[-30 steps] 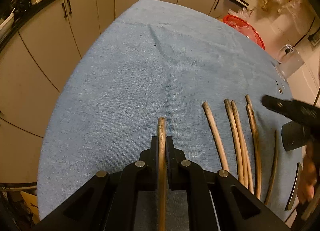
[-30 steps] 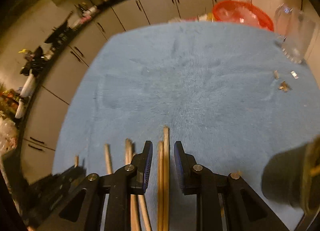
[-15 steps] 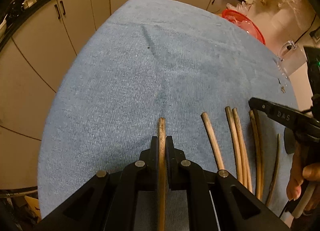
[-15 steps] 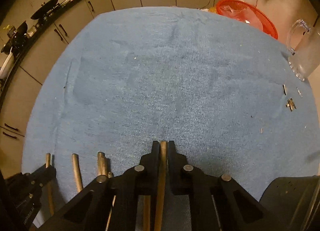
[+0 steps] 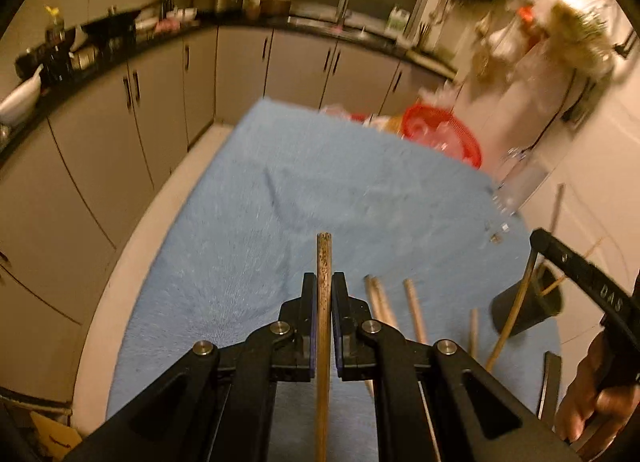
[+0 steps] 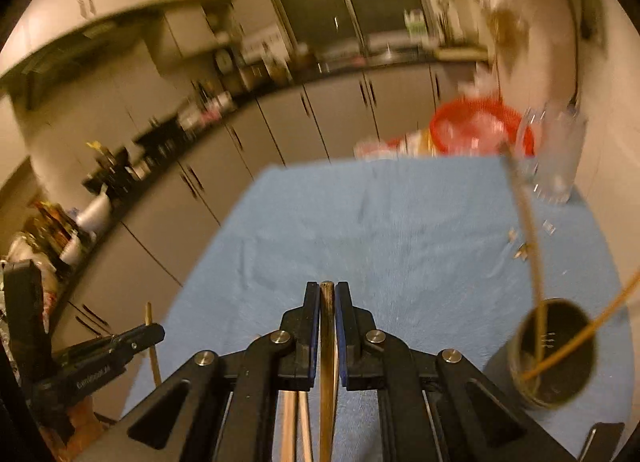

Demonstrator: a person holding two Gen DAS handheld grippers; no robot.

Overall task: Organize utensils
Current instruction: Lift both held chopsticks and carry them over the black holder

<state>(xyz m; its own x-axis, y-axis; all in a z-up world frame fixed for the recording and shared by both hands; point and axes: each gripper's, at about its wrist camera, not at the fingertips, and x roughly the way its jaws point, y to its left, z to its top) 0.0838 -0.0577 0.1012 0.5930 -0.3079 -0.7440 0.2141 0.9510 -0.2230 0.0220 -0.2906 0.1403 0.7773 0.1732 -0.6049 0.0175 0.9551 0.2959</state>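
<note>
My left gripper is shut on a dark wooden chopstick and holds it lifted above the blue cloth. My right gripper is shut on another wooden chopstick, also raised. A dark cylindrical holder stands at the right on the cloth with two chopsticks leaning in it; it also shows in the left wrist view. Several loose chopsticks lie on the cloth right of the left gripper.
A red basket and a clear glass jug stand at the table's far right. Small scraps lie near the jug. Kitchen cabinets run behind and to the left. The right gripper's body shows at right.
Both grippers have lifted and tilted up from the cloth with their chopsticks. The right gripper closed on its chopstick a second ago. The holder has come into view.
</note>
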